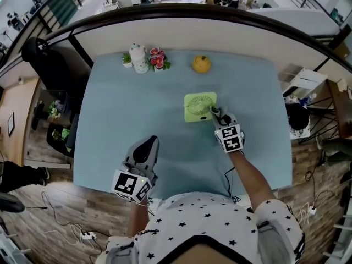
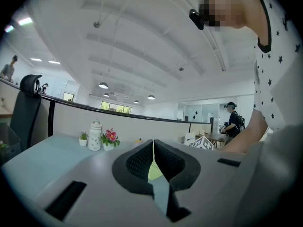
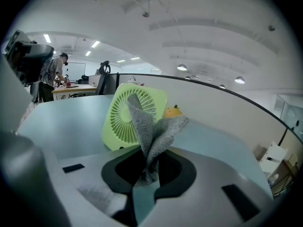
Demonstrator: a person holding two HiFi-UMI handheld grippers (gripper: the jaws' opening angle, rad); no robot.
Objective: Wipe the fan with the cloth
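Note:
A small light-green square fan (image 1: 199,106) stands on the pale blue table (image 1: 121,120), right of centre. In the right gripper view the fan (image 3: 129,119) shows its grille just beyond the jaws. My right gripper (image 1: 215,113) is at the fan's right front corner, shut on a grey cloth (image 3: 151,136) that sticks up between the jaws. Near the table's front edge, left of centre, my left gripper (image 1: 147,145) hangs shut with nothing in it. A sliver of the green fan (image 2: 154,170) shows through its closed jaws.
At the table's far edge stand a small potted plant (image 1: 127,60), a white jar (image 1: 138,58), a pot of pink flowers (image 1: 158,59) and an orange fruit-like object (image 1: 201,64). A black partition rail (image 1: 220,12) runs behind the table. People stand at desks in the background.

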